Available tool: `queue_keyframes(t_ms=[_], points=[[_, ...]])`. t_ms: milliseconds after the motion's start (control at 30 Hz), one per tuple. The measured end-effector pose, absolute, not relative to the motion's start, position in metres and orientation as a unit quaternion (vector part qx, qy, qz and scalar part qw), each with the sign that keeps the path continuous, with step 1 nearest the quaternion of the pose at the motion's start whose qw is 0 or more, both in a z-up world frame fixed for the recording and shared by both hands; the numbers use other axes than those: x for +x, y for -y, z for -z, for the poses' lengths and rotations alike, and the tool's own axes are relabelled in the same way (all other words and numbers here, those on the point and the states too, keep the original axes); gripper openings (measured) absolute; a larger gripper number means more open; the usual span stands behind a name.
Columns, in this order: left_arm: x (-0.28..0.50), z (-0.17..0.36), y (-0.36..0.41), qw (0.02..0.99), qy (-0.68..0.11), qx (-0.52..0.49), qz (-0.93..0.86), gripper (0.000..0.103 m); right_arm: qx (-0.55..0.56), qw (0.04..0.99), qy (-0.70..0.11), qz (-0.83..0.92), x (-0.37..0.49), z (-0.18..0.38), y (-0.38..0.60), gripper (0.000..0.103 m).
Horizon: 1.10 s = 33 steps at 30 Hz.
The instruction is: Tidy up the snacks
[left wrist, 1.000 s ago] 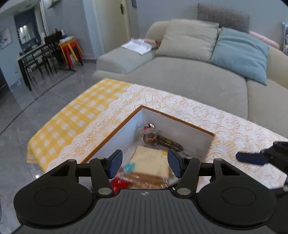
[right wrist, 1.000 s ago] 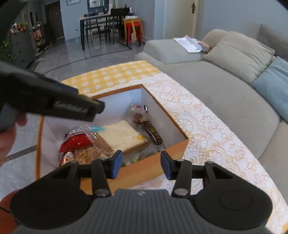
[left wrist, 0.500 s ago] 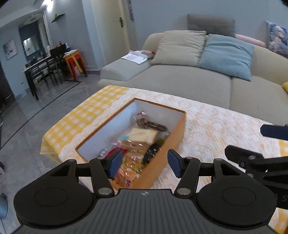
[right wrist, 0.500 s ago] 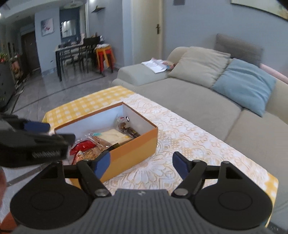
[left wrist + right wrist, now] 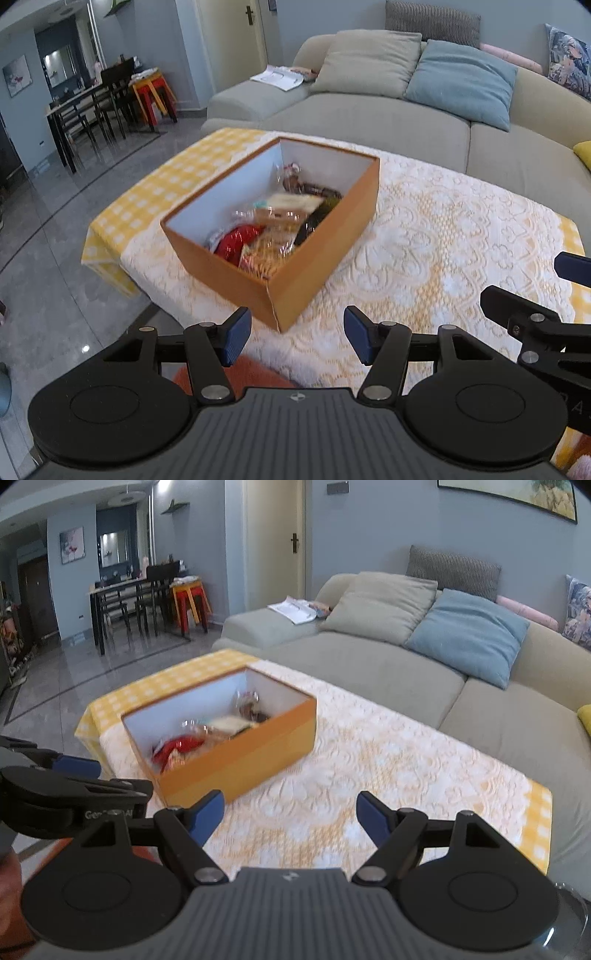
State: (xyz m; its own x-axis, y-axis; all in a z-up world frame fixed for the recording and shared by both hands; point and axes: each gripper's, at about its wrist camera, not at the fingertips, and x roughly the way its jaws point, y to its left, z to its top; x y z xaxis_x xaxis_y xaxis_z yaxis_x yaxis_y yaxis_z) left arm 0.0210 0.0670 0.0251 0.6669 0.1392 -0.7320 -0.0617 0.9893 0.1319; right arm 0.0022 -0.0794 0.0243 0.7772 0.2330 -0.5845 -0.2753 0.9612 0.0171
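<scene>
2 tongs, left tongs (image 5: 293,339) and right tongs (image 5: 290,816), are held apart and empty; all visible snacks (image 5: 273,229) are judged boxed in the orange box (image 5: 325,251), none left on the surface (image 5: 443,258).

You are looking at a table (image 5: 461,236) wearing a white lace cloth over yellow check; an orange box (image 5: 317,266) is sitting on it.

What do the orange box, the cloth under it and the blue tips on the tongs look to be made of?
The orange box looks like matte cardboard: thin straight walls, white inside. The cloth seems a white lace overlay with a floral openwork pattern, over yellow checked fabric. The blue tips on the left tongs look like smooth rubber or plastic pads, though that is hard to tell.
</scene>
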Motion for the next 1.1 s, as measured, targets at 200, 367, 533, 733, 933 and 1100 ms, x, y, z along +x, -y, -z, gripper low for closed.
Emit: queue_keyframes(t_ms=[200, 367, 533, 733, 933, 1100], points=[[0.017, -0.021, -0.066, 0.911, -0.407, 0.039, -0.047, 0.068, -0.032, 0.944, -0.304, -0.127, -0.004, -0.019, 0.082, 0.077], [0.018, -0.018, -0.061, 0.91, -0.41, 0.042, -0.042, 0.068, -0.034, 0.945, -0.305, -0.114, -0.007, -0.015, 0.088, 0.077], [0.019, -0.015, -0.058, 0.908, -0.415, 0.041, -0.038, 0.068, -0.026, 0.944, -0.31, -0.111, -0.004, -0.012, 0.093, 0.077], [0.02, -0.015, -0.056, 0.906, -0.419, 0.042, -0.036, 0.068, -0.026, 0.943, -0.312, -0.11, -0.003, -0.012, 0.093, 0.077], [0.021, -0.016, -0.055, 0.906, -0.42, 0.043, -0.033, 0.068, -0.028, 0.944, -0.311, -0.109, -0.004, -0.012, 0.093, 0.077], [0.021, -0.016, -0.054, 0.907, -0.418, 0.043, -0.034, 0.068, -0.028, 0.943, -0.314, -0.107, -0.003, -0.011, 0.093, 0.077]])
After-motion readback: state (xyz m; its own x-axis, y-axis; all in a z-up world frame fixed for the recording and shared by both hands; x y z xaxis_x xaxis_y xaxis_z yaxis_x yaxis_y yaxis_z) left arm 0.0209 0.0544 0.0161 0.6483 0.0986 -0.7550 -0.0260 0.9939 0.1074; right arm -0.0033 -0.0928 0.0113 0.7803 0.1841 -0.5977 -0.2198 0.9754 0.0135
